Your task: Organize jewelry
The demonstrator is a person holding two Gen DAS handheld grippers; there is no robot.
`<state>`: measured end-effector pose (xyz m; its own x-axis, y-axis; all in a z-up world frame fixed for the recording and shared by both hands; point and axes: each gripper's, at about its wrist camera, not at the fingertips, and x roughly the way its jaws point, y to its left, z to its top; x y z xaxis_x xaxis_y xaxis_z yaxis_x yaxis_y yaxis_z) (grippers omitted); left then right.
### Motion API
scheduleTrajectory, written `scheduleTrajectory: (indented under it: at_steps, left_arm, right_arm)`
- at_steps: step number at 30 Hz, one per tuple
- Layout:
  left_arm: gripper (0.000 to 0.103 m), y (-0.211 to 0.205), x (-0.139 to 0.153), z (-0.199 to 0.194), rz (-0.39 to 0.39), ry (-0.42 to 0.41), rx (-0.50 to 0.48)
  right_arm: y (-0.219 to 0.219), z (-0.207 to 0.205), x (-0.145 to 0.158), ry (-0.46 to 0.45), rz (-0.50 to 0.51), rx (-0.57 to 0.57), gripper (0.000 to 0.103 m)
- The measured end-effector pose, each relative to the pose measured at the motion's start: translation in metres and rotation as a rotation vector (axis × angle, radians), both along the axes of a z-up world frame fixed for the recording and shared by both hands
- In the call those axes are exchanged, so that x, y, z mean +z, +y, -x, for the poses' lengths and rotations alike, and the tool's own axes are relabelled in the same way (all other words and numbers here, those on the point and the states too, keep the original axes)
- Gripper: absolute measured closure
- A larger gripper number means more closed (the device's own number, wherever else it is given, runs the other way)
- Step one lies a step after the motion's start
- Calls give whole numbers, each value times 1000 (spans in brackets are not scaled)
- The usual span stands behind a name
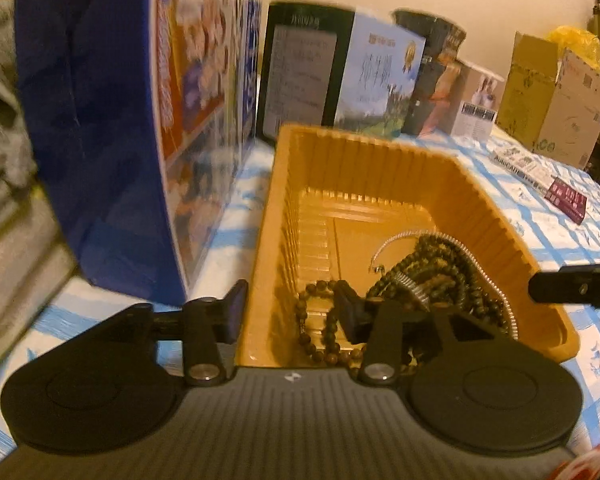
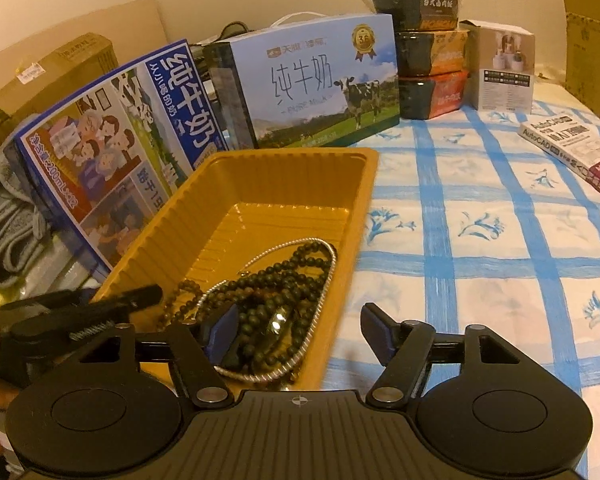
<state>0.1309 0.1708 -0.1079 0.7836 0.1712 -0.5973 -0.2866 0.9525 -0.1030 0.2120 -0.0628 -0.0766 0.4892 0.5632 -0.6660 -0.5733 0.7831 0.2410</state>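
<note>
the jewelry is lying piled at the near end of the yellow tray: dark bead strings tangled with a silver chain. the left gripper is hanging spread over the tray's near left wall, pinching nothing. the right gripper is standing wide over the near right rim, gripping nothing. the tray is sitting on a blue checked cloth beside milk cartons.

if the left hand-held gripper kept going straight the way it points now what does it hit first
Probably the yellow tray: the open left hand-held gripper straddles its near left wall, one finger outside and one over the dark bead strands. Going on, it likely meets the wall or beads first; depth is unclear.
</note>
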Motion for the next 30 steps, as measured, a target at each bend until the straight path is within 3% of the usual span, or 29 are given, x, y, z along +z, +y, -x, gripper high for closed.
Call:
scheduleTrajectory:
  at_steps: [4,10,15,20,30]
  left_arm:
    - [44,-1,12,12,-17,-7,-11]
    - [37,-7,33,34,-24,-20,-4]
    - [32,-30,52,47,-86,-15,-53]
    - [31,-64,65,55,-116,13,-130]
    - [31,-110,81,75,-62,73,-197]
  right_arm:
    - [-3,8,0,-3,9,-7,32]
    - [-8,27,2,-30,61,-27,31]
    - [-22,45,7,-34,78,-63,31]
    - [-41,68,20,-58,103,-143,31]
    - [-88,108,33,2,89,-260,31]
